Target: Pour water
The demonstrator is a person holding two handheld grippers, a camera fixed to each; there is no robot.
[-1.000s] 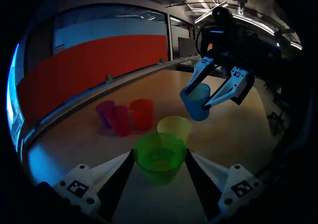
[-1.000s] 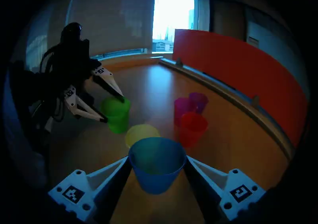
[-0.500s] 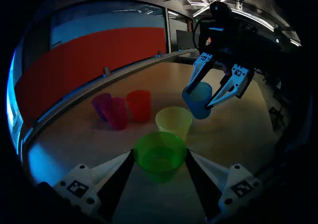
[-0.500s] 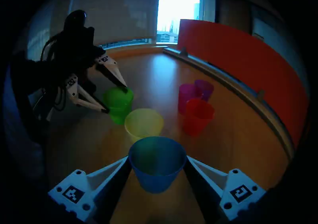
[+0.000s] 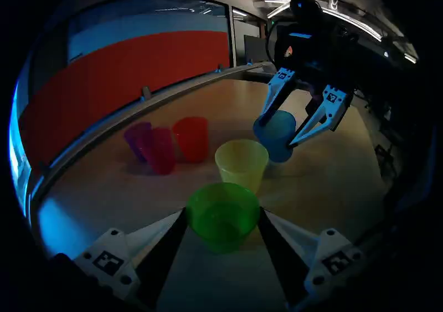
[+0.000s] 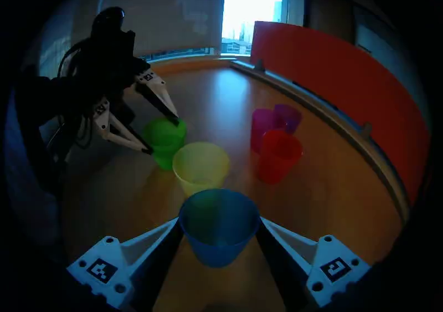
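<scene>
The left gripper (image 5: 221, 211) has its jaws closed around a green cup (image 5: 222, 229), one finger pressing each side. The right gripper (image 6: 219, 221) grips a blue cup (image 6: 219, 237) the same way. In the left gripper view the blue cup hangs just beside the rim of a yellow cup (image 5: 241, 162), which stands upright on the counter (image 5: 332, 173) between the two held cups. Red (image 5: 191, 139), pink (image 5: 160, 150) and purple (image 5: 137, 139) cups cluster nearer the counter's edge by the red wall.

Office-like room — long wooden table (image 6: 343, 201), red partition (image 5: 111, 73), ceiling strip lights (image 5: 360, 29) — bright window (image 6: 252, 13).
</scene>
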